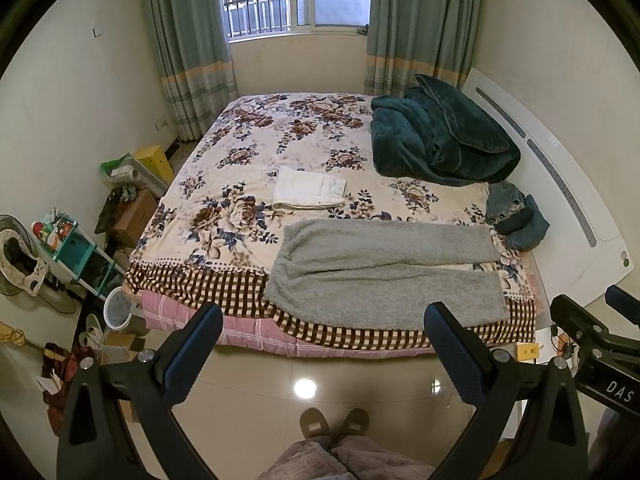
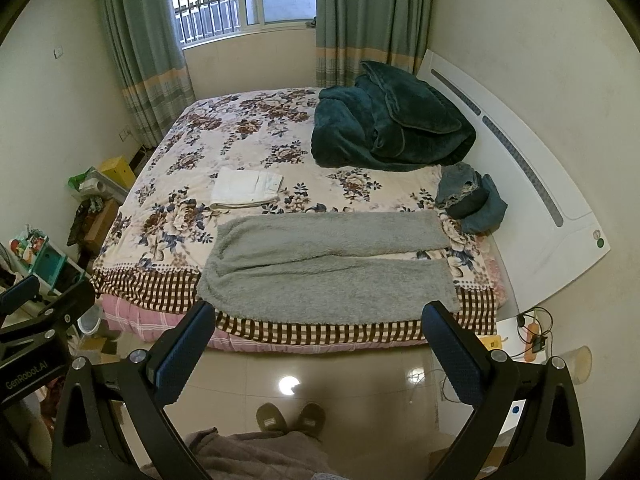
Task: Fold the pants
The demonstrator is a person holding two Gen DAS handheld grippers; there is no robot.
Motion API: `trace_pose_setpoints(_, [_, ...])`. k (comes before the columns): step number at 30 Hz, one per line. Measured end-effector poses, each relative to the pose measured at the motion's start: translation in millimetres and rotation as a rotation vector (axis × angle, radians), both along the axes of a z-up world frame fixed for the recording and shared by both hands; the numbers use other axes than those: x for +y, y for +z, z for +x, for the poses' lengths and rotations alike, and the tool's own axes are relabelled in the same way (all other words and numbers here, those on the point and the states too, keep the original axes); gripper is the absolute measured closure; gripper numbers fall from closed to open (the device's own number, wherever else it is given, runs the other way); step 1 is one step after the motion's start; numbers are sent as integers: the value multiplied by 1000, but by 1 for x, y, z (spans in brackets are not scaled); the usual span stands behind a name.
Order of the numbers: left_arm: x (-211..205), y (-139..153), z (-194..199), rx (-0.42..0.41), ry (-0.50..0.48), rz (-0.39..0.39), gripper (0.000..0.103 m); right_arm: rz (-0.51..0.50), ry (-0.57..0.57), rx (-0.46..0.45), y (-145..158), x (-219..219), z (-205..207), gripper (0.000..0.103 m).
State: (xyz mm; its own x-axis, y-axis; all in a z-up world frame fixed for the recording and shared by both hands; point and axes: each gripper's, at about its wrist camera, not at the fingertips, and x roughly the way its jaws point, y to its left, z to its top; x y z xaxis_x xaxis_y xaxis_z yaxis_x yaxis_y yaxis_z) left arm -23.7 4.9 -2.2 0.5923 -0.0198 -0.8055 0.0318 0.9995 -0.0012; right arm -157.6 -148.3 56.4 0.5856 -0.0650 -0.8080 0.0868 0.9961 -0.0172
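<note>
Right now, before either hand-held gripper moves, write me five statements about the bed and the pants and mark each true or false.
1. The grey pants lie spread flat at the near edge of the bed, legs pointing right. True.
2. The left hand-held gripper is clamped on the pants' waistband. False: it is open, short of the bed, holding nothing.
3. A folded white garment lies beyond the grey pants. True.
4. The dark green blanket covers the pants. False: it is heaped at the far right, apart from them.
5. The right hand-held gripper is open. True.
</note>
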Motion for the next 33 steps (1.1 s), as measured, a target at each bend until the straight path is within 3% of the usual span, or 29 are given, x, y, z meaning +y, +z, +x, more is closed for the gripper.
trace_pose_setpoints(7, [0, -1, 0, 4, -4, -1, 0, 1, -1, 6, -1, 1, -1, 0])
trace_pose_setpoints(12, [1, -2, 7, 1, -5, 8, 0, -6, -20, 18, 3, 26, 4, 0])
trace_pose_setpoints(17, [6, -24, 54, 4, 20, 39, 0, -23, -105, 19, -21, 25, 28, 0])
trace_pose_setpoints(25, [5, -79, 133, 7, 44, 103, 0, -24, -194, 80, -85, -17, 115, 0])
trace_pose_setpoints(33, [-14, -136, 218, 97, 101, 118, 0, -26, -188, 146, -165, -74, 259, 0])
